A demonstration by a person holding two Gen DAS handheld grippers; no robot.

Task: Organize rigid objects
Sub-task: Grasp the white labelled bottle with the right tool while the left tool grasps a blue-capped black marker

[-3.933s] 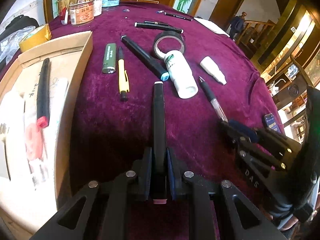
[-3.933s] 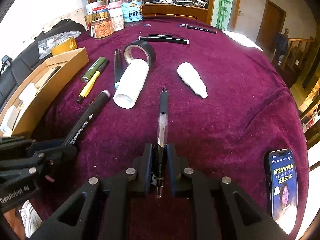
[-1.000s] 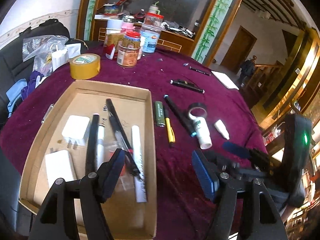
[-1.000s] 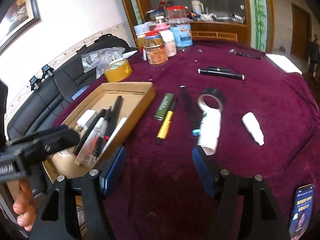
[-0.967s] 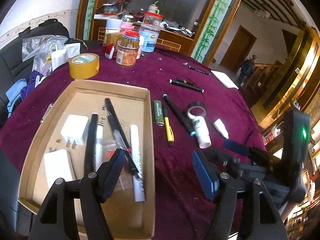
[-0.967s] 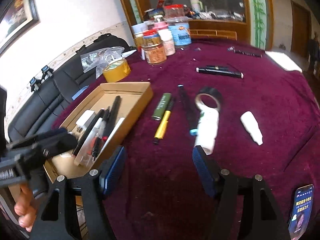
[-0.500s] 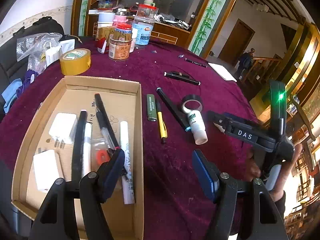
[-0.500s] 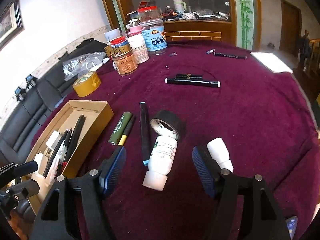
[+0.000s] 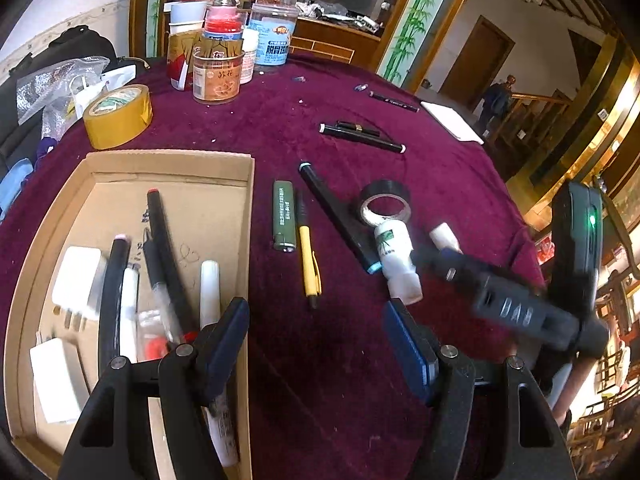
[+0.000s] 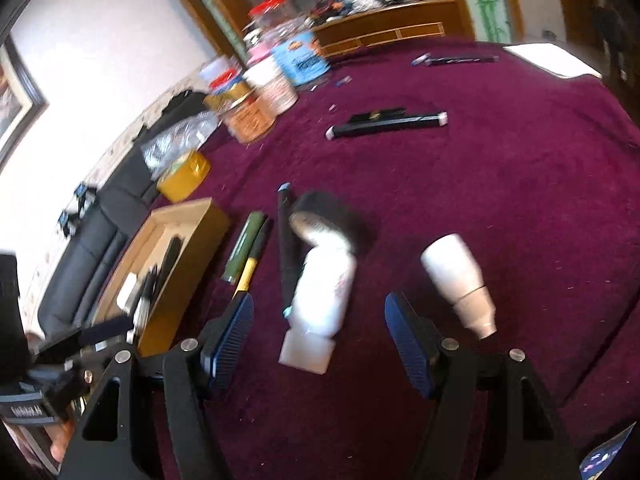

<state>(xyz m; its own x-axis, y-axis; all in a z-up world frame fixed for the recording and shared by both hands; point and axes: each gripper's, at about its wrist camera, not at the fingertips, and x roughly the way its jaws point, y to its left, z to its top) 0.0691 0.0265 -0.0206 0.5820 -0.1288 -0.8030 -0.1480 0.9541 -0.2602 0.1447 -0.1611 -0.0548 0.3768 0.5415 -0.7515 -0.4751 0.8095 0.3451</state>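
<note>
Both tools, left and right, gaping wide, gripping nothing. White bottle lying just right of the cardboard box, beside the black tape roll; likely light, stiff and smooth, best pinched across its mid-body. Box already holding markers, pens and white adapters.

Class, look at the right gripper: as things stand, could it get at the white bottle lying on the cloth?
Probably yes: the right gripper is open with the white bottle lying just ahead, nothing between them.

maroon tablecloth, yellow pen, olive-green lighter.
</note>
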